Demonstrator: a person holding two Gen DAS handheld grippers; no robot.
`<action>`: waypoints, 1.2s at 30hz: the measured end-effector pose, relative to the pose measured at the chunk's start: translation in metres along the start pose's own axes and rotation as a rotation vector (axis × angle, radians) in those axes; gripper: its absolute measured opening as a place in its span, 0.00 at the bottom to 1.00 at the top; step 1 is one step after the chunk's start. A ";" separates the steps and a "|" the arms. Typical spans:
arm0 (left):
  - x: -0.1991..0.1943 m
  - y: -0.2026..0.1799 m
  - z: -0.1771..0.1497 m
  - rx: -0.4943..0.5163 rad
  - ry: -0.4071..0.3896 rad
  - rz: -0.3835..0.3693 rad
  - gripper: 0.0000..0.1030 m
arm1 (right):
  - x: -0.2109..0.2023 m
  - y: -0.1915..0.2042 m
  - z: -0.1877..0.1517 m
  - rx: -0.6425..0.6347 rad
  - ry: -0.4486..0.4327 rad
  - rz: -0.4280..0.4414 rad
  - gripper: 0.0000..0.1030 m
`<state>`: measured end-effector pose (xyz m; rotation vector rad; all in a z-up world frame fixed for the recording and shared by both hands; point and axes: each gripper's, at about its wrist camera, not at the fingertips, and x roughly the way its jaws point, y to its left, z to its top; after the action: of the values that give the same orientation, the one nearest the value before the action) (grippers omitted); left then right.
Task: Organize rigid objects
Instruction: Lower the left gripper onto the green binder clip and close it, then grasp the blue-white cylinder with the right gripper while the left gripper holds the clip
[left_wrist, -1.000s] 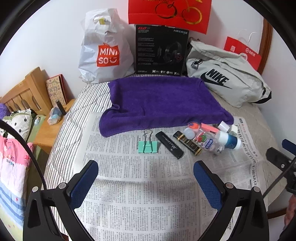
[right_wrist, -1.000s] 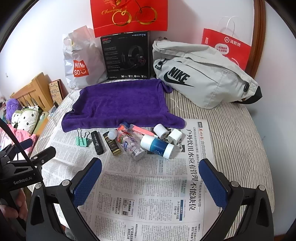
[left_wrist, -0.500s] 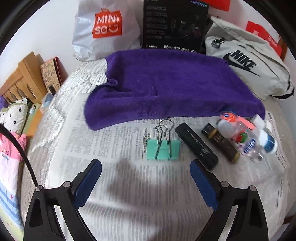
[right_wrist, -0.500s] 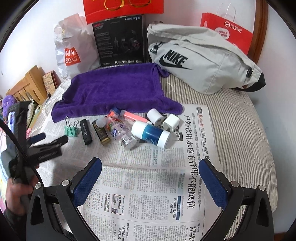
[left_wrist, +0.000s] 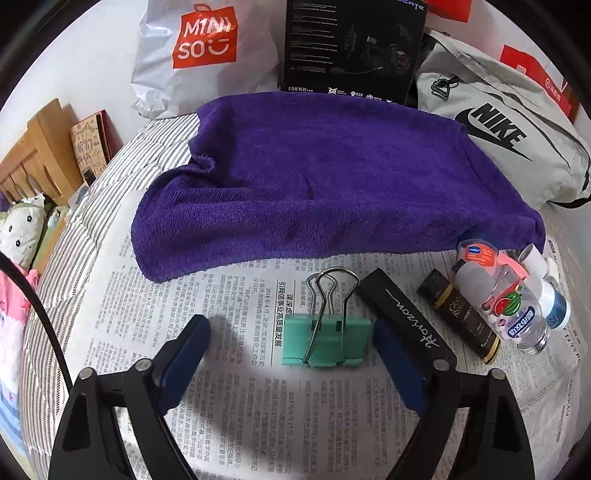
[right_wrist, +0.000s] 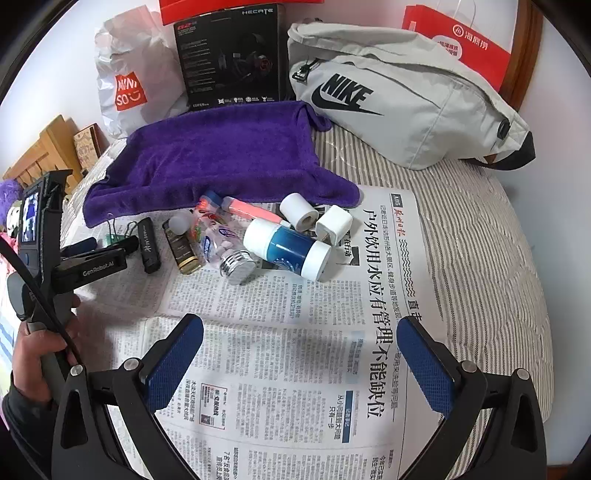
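Observation:
A green binder clip (left_wrist: 325, 341) lies on the newspaper (left_wrist: 258, 406), partly between the pads of my open left gripper (left_wrist: 291, 347). Right of it lie a black Horizon stick (left_wrist: 402, 317), a black and gold tube (left_wrist: 458, 317) and a clear bottle (left_wrist: 517, 314). In the right wrist view my open right gripper (right_wrist: 299, 354) hovers over the newspaper (right_wrist: 295, 369), short of a blue and white jar (right_wrist: 288, 249), two white pieces (right_wrist: 314, 218) and the same row of items. My left gripper (right_wrist: 107, 245) shows there at the left, by the clip (right_wrist: 110, 238).
A purple towel (left_wrist: 332, 177) lies behind the items. Behind it stand a Miniso bag (left_wrist: 199, 55), a black headset box (left_wrist: 351, 48) and a grey Nike bag (left_wrist: 509, 136). A wooden bed frame (left_wrist: 33, 162) is at the left edge.
My left gripper has moved forward and down, so the green clip now sits between its pads. My right gripper has shifted forward slightly and stays open.

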<state>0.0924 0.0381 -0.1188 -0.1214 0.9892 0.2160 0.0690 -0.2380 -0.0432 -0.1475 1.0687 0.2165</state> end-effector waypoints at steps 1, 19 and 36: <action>0.000 -0.002 -0.001 0.013 -0.005 0.012 0.82 | 0.002 -0.001 0.001 0.002 0.001 -0.001 1.00; -0.012 -0.007 -0.010 0.051 -0.062 -0.030 0.38 | 0.065 -0.016 0.040 0.209 0.063 0.040 1.00; -0.014 -0.007 -0.012 0.055 -0.070 -0.043 0.38 | 0.112 0.000 0.051 0.329 0.052 -0.028 0.89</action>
<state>0.0770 0.0275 -0.1133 -0.0840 0.9213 0.1529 0.1650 -0.2151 -0.1177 0.1281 1.1390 0.0092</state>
